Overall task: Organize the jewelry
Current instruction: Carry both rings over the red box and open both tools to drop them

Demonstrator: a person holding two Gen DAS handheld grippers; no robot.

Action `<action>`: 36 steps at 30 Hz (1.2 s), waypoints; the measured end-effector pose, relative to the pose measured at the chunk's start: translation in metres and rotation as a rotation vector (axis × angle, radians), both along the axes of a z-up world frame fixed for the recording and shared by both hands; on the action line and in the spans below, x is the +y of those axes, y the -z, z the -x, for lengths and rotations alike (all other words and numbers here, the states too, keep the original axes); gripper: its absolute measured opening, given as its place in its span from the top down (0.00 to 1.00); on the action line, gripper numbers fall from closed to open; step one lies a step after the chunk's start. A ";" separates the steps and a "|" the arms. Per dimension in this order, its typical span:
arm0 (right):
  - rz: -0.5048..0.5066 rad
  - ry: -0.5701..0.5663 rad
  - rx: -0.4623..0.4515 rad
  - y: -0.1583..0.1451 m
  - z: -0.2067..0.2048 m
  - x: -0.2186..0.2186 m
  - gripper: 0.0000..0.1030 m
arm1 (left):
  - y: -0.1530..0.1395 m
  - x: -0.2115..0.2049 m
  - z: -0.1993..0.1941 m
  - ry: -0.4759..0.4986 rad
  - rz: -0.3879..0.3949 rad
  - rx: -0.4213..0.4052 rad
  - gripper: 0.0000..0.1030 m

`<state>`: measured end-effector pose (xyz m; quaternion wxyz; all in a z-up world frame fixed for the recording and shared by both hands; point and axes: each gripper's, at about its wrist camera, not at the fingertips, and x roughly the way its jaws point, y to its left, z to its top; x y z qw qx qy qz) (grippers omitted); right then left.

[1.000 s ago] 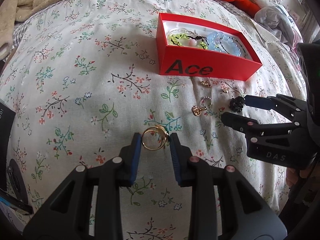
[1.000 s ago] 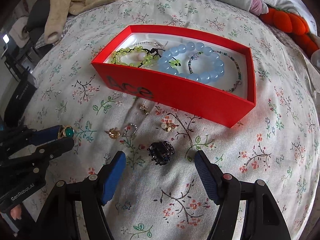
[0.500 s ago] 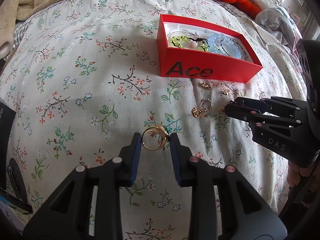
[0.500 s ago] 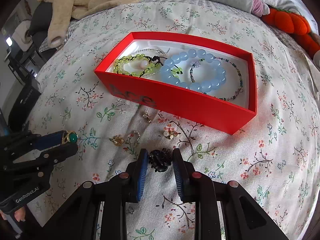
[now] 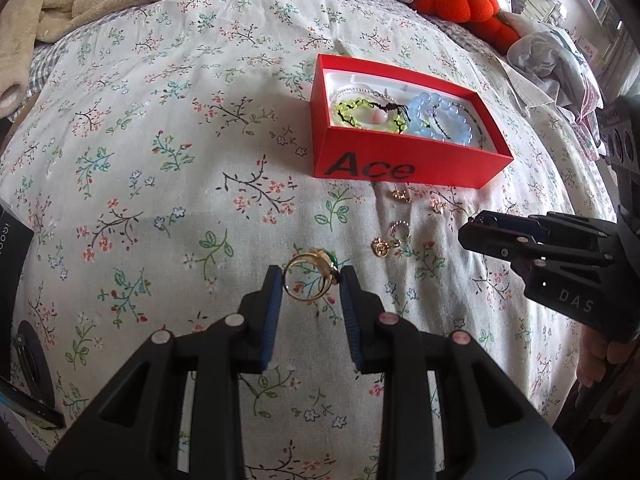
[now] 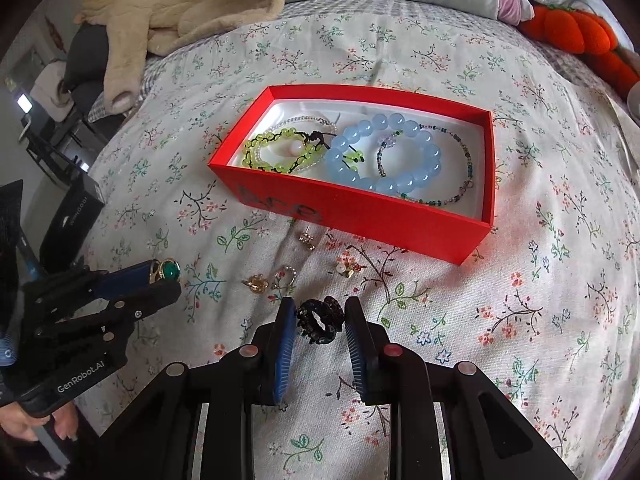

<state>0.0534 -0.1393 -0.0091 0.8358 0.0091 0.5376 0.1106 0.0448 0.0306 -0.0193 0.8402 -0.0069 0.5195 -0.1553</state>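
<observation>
My left gripper (image 5: 311,280) is shut on a gold ring with a green stone (image 5: 310,277), held above the floral bedspread; the ring also shows in the right wrist view (image 6: 166,270). My right gripper (image 6: 320,320) is shut on a small black hair claw (image 6: 321,319), lifted just off the bed. It appears in the left wrist view (image 5: 472,234) with the claw hidden. The red "Ace" box (image 5: 400,168) (image 6: 360,212) holds a green bead bracelet (image 6: 280,152), a blue bead bracelet (image 6: 384,156) and thin bead strands.
Several small gold earrings (image 6: 256,282) (image 5: 382,246) lie on the bedspread in front of the box. A beige plush blanket (image 6: 180,4) and an orange plush toy (image 6: 576,36) lie at the far edge. A black box (image 6: 70,216) stands off the bed's left side.
My right gripper closed from wide open onto the black hair claw and lifted it slightly. My left gripper kept holding the ring and rose a little.
</observation>
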 end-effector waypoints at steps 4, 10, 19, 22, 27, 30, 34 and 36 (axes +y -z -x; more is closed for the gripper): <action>-0.022 0.016 -0.025 -0.012 0.000 -0.008 0.75 | -0.009 0.000 -0.007 -0.014 0.030 -0.025 0.70; -0.060 0.046 -0.104 -0.036 -0.007 -0.020 0.75 | -0.026 -0.005 -0.022 -0.020 0.101 -0.097 0.70; -0.089 0.127 -0.164 -0.045 -0.027 -0.051 0.75 | -0.032 -0.025 -0.052 -0.030 0.201 -0.159 0.70; -0.104 0.138 -0.180 -0.046 -0.032 -0.060 0.75 | -0.029 -0.032 -0.059 -0.028 0.212 -0.164 0.70; -0.119 0.136 -0.188 -0.044 -0.037 -0.069 0.75 | -0.021 -0.040 -0.068 -0.024 0.208 -0.163 0.70; -0.120 0.135 -0.178 -0.040 -0.039 -0.071 0.75 | -0.016 -0.044 -0.072 -0.022 0.196 -0.162 0.70; -0.119 0.130 -0.172 -0.037 -0.041 -0.073 0.75 | -0.012 -0.048 -0.075 -0.017 0.188 -0.164 0.70; -0.120 0.129 -0.168 -0.035 -0.042 -0.073 0.75 | -0.010 -0.050 -0.077 -0.014 0.183 -0.164 0.70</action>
